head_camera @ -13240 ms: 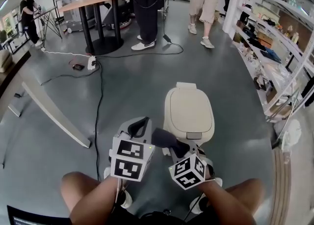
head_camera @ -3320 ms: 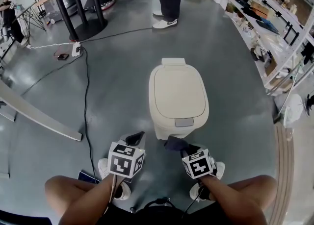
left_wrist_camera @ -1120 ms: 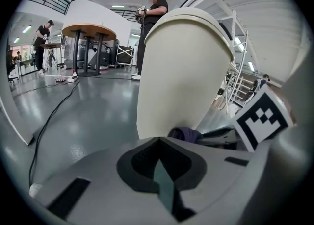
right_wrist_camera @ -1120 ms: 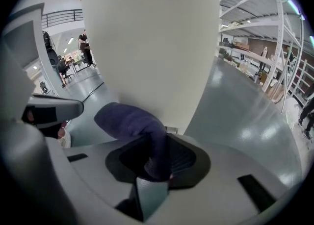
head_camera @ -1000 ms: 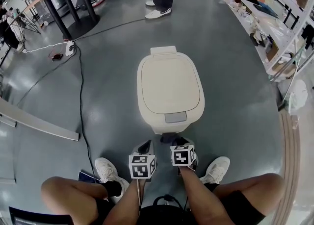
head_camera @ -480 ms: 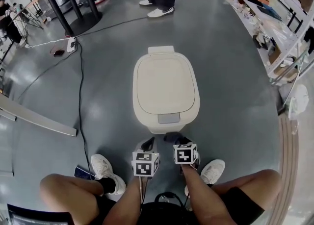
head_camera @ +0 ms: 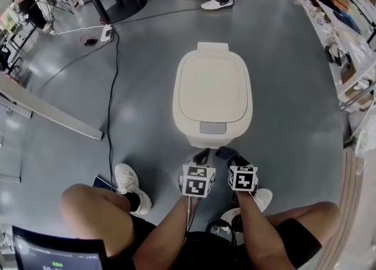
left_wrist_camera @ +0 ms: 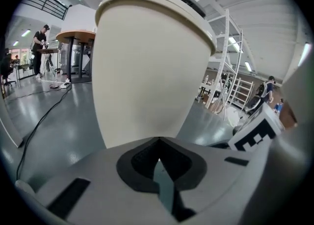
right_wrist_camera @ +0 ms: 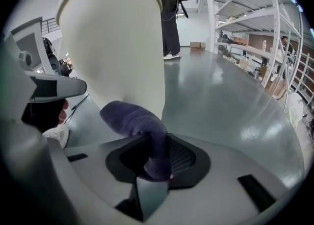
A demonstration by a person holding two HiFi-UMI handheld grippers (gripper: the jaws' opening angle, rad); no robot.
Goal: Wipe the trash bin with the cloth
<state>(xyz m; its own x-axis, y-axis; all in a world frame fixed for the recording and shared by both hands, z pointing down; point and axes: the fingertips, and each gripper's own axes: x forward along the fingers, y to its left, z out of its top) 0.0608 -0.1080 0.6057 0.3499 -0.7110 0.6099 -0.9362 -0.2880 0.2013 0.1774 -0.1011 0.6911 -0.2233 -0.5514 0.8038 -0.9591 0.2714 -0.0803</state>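
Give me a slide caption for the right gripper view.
Right gripper shut on a dark purple cloth, close to the cream trash bin.

Left gripper [head_camera: 201, 157], right gripper [head_camera: 228, 154]: grey shells, black-white marker cubes [head_camera: 198, 180]. Black shorts [head_camera: 294, 242], white sneakers [head_camera: 126, 180], seemingly dark sock [head_camera: 134, 201].

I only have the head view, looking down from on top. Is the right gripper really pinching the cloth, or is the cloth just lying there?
Observer: It is pinching it. The right gripper view shows the right gripper shut on the dark purple cloth, which bulges up out of the jaws.
Operator: Is the cloth on the bin?
Observer: In that view it sits right in front of the cream side of the trash bin, low down. I can't tell whether it touches.
Operator: Does the other gripper have anything?
Observer: No. The left gripper view shows the left gripper shut with nothing between its jaws, pointing at the bin's side.
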